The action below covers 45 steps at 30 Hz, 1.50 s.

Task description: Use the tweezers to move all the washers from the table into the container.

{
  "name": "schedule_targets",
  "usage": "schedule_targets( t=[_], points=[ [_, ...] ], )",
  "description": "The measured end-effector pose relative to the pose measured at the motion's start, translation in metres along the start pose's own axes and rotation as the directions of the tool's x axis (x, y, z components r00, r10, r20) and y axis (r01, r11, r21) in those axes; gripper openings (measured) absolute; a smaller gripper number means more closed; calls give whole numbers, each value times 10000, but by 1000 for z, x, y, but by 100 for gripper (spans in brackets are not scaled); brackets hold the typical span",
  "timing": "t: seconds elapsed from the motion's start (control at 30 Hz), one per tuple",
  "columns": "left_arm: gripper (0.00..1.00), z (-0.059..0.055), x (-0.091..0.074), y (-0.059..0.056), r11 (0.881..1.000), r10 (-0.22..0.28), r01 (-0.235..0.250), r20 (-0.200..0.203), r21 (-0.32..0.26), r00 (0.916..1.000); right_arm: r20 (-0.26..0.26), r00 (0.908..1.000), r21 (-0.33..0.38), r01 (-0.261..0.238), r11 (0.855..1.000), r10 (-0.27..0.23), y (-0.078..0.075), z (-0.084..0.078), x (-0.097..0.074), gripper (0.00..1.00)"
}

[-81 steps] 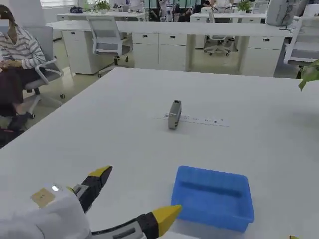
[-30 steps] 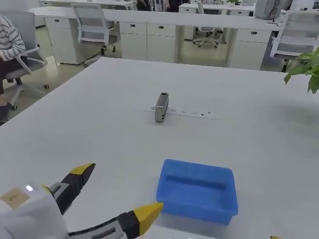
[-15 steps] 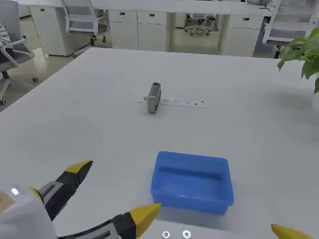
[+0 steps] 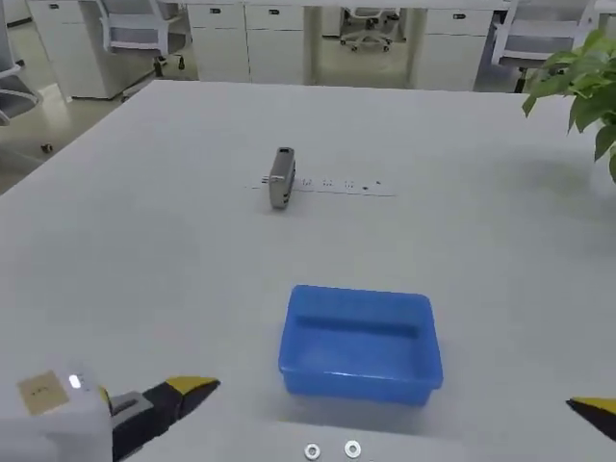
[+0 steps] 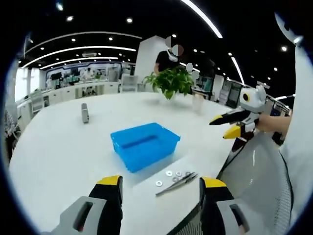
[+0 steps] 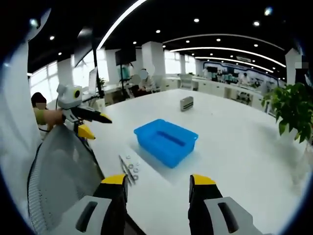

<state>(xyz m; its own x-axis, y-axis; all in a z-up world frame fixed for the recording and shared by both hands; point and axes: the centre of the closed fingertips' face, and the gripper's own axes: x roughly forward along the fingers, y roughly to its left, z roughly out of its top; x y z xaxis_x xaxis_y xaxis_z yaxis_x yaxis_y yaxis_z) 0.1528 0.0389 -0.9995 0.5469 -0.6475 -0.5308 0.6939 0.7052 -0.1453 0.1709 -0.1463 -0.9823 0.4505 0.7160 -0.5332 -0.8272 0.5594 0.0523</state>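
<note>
A blue container stands on the white table, near its front edge. In front of it lie small metal washers, several of them next to the tweezers at the table edge. My left gripper is open and empty, held back from the table and left of the container; one of its yellow fingertips shows at the lower left. My right gripper is open and empty too, off to the right, facing the container, washers and tweezers.
A small grey block stands mid-table on a flush socket strip. A potted plant leans in at the far right. Desks and office chairs stand beyond the table. The front table edge runs just behind the washers.
The head camera has tilted down, bringing the washers into view. My left gripper has sunk to the lower left corner, one tip left showing. A right gripper tip has appeared at the lower right.
</note>
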Motion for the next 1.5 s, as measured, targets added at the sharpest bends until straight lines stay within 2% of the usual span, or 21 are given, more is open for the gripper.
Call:
schedule_targets(
  t=[0.07,0.17,0.2,0.3,0.37,0.47,0.57,0.63,0.67,0.7,0.77,0.9,1.03,1.1,1.17,1.23,1.3,1.33,1.4,1.43,1.5],
  points=[
    [57,-11,4,-4,9993,-325,335,-604,167,9976,-382,9979,-266,-529,9982,518,14,-3,7,40],
    [44,-19,8,-13,9940,-1076,1091,-1085,79,9883,-1171,9863,-1018,-1280,9865,1159,33,-10,17,36],
    [41,-22,11,-12,9925,-1199,1218,-1233,84,9851,-1530,9802,-1419,-1476,9788,1256,38,-15,21,35],
    [35,-29,15,-9,9892,-1260,1373,-1821,511,9752,-2271,9608,-1712,-2001,9647,1590,49,-28,28,29],
    [32,-33,19,-6,9868,-1321,1488,-2141,638,9678,-2270,9556,-1881,-2321,9543,1876,55,-27,34,24],
    [30,-34,26,0,9856,-1318,1521,-2276,742,9648,-2360,9509,-1985,-2491,9479,2005,60,-24,41,23],
    [27,-41,34,5,9786,-1390,1765,-2919,1060,9463,-2413,9490,-1913,-2516,9487,2030,59,-23,49,27],
    [23,-42,37,6,9701,-1412,1947,-3152,1449,9384,-2459,9474,-1884,-2541,9486,2050,59,-25,52,25],
    [21,-45,40,4,9642,-1554,2173,-3401,1521,9275,-2495,9471,-1924,-2530,9481,2021,58,-26,53,24],
    [20,-44,43,5,9621,-1541,2191,-3392,1626,9280,-2608,9444,-1977,-2554,9464,2004,58,-29,54,23],
    [20,-46,48,4,9545,-1621,2389,-3620,1785,9180,-2775,9392,-2047,-2634,9427,2022,58,-33,56,22],
    [19,-45,55,3,9370,-1666,2676,-3864,2243,9072,-3008,9276,-2026,-2890,9356,2214,63,-37,57,21],
    [15,-45,60,2,8905,-1658,3249,-4380,3185,8836,-2981,9198,-1643,-3127,9355,2551,68,-40,61,20],
    [12,-47,63,0,8823,-1751,3447,-4564,3205,8724,-2981,9185,-1566,-3154,9359,2596,70,-40,64,20],
    [6,-48,65,2,8556,-1588,3616,-4769,3705,8645,-2862,9177,-1310,-3225,9375,2757,72,-39,66,20],
    [1,-51,65,2,8328,-1520,3841,-5026,3985,8510,-2523,9184,-939,-3368,9369,3049,78,-34,67,22],
    [0,-53,65,3,8166,-1431,3962,-5178,4197,8435,-2410,9209,-886,-3353,9379,3064,78,-32,68,23],
    [0,-55,65,3,8005,-1353,4075,-5298,4395,8373,-2382,9221,-921,-3342,9380,3051,78,-31,69,23],
    [0,-58,64,0,7798,-1491,4366,-5443,4487,8256,-2392,9235,-949,-3297,9393,2999,77,-32,70,23],
    [0,-59,64,-1,7758,-1514,4418,-5467,4506,8235,-2409,9238,-971,-3280,9397,2976,76,-32,71,23],
    [0,-60,61,-4,7556,-1559,4618,-5571,4646,8157,-2459,9245,-1013,-3235,9408,2914,75,-34,72,23]
  ],
)
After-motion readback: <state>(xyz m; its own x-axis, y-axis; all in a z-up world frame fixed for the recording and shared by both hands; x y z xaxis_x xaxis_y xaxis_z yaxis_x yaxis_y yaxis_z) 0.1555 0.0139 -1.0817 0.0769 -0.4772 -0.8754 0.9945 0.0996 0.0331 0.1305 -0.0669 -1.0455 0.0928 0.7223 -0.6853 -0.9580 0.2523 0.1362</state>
